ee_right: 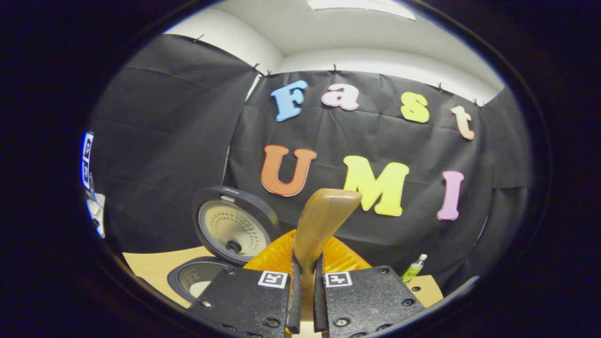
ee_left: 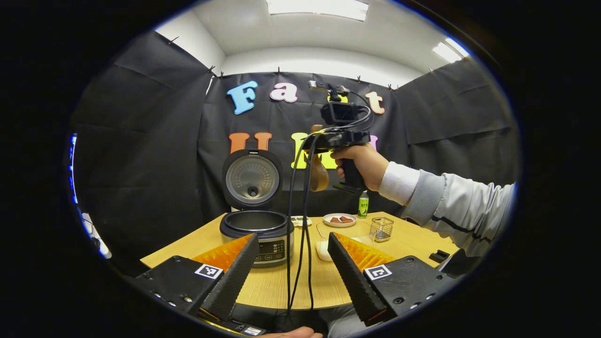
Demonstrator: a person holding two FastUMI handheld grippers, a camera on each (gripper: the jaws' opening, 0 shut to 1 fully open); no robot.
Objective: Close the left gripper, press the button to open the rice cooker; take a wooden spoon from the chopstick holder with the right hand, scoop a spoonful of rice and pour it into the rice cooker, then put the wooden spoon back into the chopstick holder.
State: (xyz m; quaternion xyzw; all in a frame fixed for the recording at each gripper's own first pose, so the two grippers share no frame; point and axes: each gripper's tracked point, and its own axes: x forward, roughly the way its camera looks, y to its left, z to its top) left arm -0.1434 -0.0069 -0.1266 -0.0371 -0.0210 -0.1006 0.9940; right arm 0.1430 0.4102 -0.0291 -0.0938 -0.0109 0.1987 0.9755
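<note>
A: What is hidden or hard to make out?

B: In the right gripper view the wooden spoon [ee_right: 319, 225] is cut off where it drops between the fingers; its lower part is covered by the right gripper [ee_right: 307, 300]. In the left gripper view the spoon [ee_left: 319, 173] is partly masked by the black cables [ee_left: 300, 225] and the gripper body. The rice cooker [ee_left: 263, 234] front is partly blocked by the left gripper's near finger. The chopstick holder [ee_left: 381, 229] is seen only as a small wire basket; its contents cannot be made out.

A: Any readable writing?

B: None legible. Cooker panel marks, the green bottle [ee_left: 363, 205] label and the lid's small logo are too small. Square coded tags are seen on both grippers.

A: Tongs?

B: Left gripper [ee_left: 293, 270]: spread wide, nothing between the fingers. Right: pressed together on the spoon handle, both fingers against it.

A: Spoon and cooker state?

B: Spoon is brown, smooth, held high over the table [ee_left: 328, 281], right of the cooker's raised lid [ee_left: 252, 178], bowl end hanging down. Cooker is at the table's left, lid upright, pot open; something pale is seen inside the pot [ee_right: 197, 279] in the right gripper view. A plate [ee_left: 340, 219] with reddish pieces is set far behind, near the bottle.
</note>
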